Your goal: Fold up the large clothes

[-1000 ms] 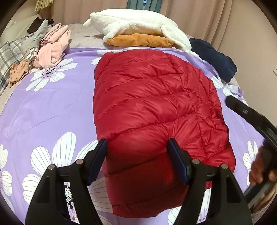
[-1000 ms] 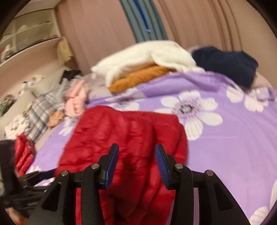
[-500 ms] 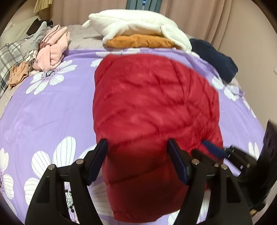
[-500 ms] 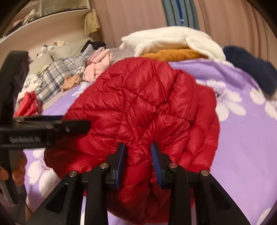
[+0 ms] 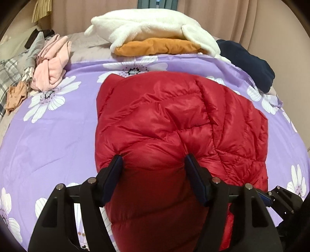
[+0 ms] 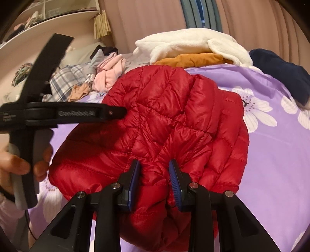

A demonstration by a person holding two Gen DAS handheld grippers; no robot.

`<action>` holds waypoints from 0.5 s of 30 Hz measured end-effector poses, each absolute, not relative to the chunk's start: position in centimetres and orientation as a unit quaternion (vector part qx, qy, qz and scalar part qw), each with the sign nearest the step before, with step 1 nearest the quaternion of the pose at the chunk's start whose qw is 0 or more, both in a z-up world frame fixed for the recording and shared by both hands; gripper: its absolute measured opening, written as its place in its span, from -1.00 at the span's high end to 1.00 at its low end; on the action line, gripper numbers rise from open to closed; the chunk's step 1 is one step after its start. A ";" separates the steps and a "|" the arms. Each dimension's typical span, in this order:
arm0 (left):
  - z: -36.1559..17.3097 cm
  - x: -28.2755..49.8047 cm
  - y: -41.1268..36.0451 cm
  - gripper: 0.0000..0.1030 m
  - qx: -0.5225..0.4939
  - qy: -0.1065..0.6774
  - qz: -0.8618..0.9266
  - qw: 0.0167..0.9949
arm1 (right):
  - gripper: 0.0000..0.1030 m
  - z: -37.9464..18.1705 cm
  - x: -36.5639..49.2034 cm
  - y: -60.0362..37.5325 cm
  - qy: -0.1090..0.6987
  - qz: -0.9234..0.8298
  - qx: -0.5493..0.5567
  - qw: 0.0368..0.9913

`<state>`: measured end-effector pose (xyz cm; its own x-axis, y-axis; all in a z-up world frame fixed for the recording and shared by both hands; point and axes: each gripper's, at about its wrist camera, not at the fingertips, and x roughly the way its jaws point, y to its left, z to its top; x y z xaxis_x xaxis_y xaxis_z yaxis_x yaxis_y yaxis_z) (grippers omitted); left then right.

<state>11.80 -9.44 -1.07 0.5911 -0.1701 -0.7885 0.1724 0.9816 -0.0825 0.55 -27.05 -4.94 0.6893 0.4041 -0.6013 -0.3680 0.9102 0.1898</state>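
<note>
A red puffer jacket [image 5: 174, 135] lies bunched in the middle of a bed under a purple sheet [image 5: 48, 135] printed with white flowers. The left gripper [image 5: 154, 164] sits at the jacket's near edge with its jaws spread wide; red padding bulges up between the two fingers, which press against its sides, but whether they actually pinch it cannot be told. In the right wrist view the right gripper [image 6: 154, 170] has its blue pads [image 6: 175, 182] drawn close together, and a ridge of the jacket [image 6: 164, 126] is squeezed between them at the near edge, so it is gripping the fabric. In that view the left gripper [image 6: 81, 113] reaches in from the left, its tip touching the jacket's far-left side, with the left hand [image 6: 21, 166] wrapped around its handle. In the left wrist view part of the right gripper [image 5: 279, 195] shows at the near right, beside the jacket's edge. At the far side of the bed a white fleece [image 5: 155, 25] lies on top of an orange garment [image 5: 158, 46], with a navy garment [image 5: 248, 60] to their right. At the far left sit pink clothes [image 5: 52, 62], a plaid item [image 6: 64, 79] and a small tan piece [image 5: 16, 97]. Pinkish curtains [image 5: 232, 17] hang behind the bed.
</note>
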 end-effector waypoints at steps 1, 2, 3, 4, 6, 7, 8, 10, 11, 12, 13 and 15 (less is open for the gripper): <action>-1.1 11.7 -9.4 -0.34 -0.001 0.443 -0.096 0.892 | 0.36 -5.0 0.6 -27.1 0.334 0.210 0.029 0.918; -1.1 11.7 -9.3 -0.34 -0.003 0.443 -0.096 0.891 | 0.36 -5.1 0.6 -27.0 0.334 0.209 0.031 0.918; -1.1 11.6 -9.2 -0.35 -0.003 0.442 -0.096 0.892 | 0.36 -5.1 0.6 -27.0 0.334 0.209 0.031 0.919; -0.8 11.3 -9.2 -0.35 -0.004 0.441 -0.095 0.893 | 0.36 -5.1 0.5 -26.9 0.334 0.208 0.030 0.919; -0.4 10.8 -9.0 -0.34 -0.010 0.440 -0.092 0.893 | 0.36 -5.0 0.5 -26.9 0.335 0.207 0.029 0.919; 0.0 10.5 -8.7 -0.34 -0.016 0.439 -0.093 0.894 | 0.36 -4.9 0.4 -26.9 0.335 0.206 0.030 0.919; 0.4 10.0 -8.5 -0.34 -0.021 0.436 -0.095 0.895 | 0.36 -4.9 0.5 -27.0 0.336 0.206 0.032 0.919; 1.0 8.7 -8.3 -0.31 -0.022 0.430 -0.100 0.897 | 0.36 -4.8 0.4 -27.2 0.336 0.205 0.039 0.918; 1.3 8.1 -8.2 -0.31 -0.022 0.429 -0.103 0.897 | 0.36 -4.7 0.4 -27.3 0.337 0.205 0.045 0.918; 1.6 7.5 -8.0 -0.30 -0.022 0.428 -0.106 0.897 | 0.36 -4.7 0.4 -27.3 0.337 0.204 0.049 0.918; 1.8 7.0 -7.9 -0.28 -0.021 0.427 -0.106 0.898 | 0.36 -4.7 0.4 -27.5 0.339 0.203 0.056 0.917; 2.3 5.9 -7.8 -0.27 -0.015 0.423 -0.106 0.900 | 0.36 -4.6 0.4 -27.6 0.342 0.202 0.067 0.915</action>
